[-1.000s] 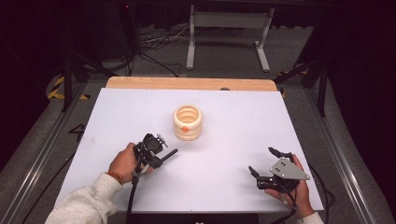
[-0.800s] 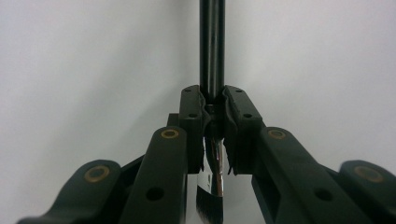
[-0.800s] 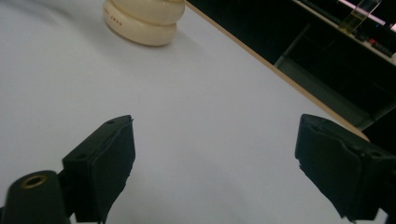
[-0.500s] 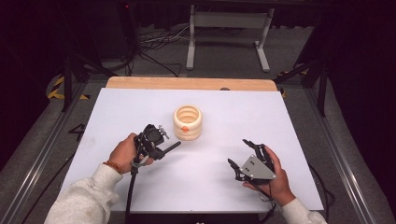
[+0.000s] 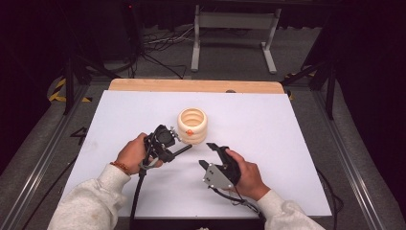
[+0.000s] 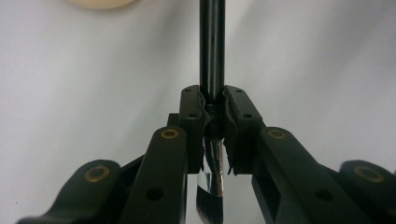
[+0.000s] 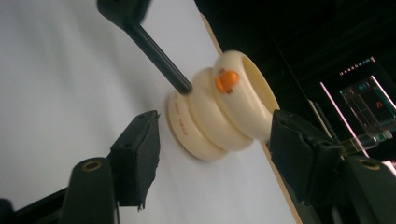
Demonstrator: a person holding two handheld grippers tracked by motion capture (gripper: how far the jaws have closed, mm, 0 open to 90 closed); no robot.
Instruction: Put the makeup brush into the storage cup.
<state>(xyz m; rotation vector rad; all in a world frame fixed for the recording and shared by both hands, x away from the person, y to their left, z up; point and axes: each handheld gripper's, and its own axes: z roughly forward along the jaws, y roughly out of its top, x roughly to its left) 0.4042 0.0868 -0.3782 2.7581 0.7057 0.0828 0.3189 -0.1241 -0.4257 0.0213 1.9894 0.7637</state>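
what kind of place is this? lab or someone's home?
Likely a lab recording station: a bare white table on a wood board, metal stand legs behind, loose floor cables, dark surroundings.

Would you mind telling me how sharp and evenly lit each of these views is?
High view: table bright, surroundings dark, mild softness. Left tool view: jaws crisp, the clamped black rod glossy, the cream holder blurred. Right tool view: tilted, holder sharp, background black.

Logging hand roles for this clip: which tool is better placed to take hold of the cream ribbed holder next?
Right. The right tool is open and faces the cream ribbed holder; the left tool is shut on a black brush.
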